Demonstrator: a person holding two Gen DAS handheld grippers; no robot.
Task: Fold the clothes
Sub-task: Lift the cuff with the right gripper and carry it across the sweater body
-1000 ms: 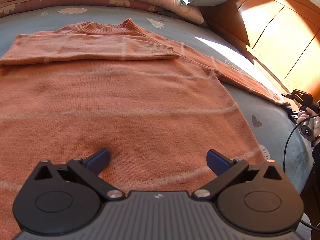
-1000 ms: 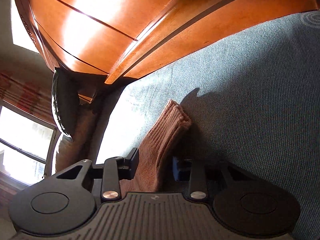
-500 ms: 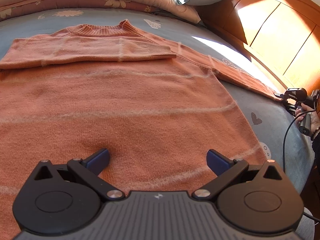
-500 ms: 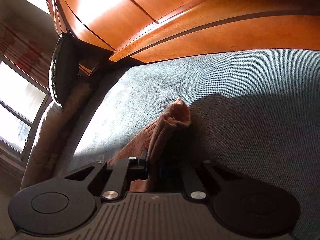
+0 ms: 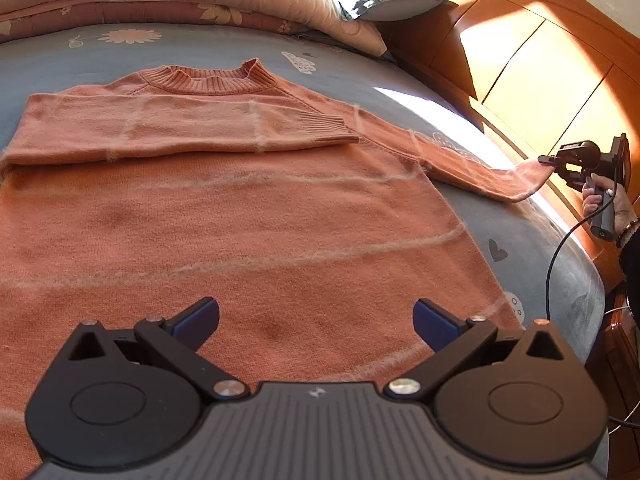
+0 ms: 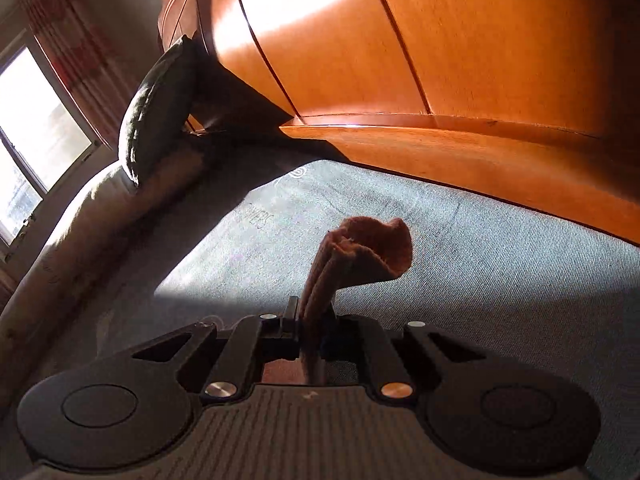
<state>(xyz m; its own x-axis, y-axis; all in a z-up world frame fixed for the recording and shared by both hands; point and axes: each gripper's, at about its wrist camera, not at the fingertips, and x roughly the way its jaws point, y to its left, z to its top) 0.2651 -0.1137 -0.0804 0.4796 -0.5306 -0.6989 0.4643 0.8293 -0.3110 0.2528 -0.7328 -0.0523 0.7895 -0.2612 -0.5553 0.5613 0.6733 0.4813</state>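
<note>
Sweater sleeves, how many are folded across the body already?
1. One orange knitted sleeve lies folded across the chest; the other sleeve stretches out sideways, its cuff clamped in the right gripper.

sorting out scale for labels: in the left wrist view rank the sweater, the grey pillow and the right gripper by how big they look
1. sweater, largest by far
2. grey pillow
3. right gripper, smallest

All sit at different depths, so true sizes may differ.
</note>
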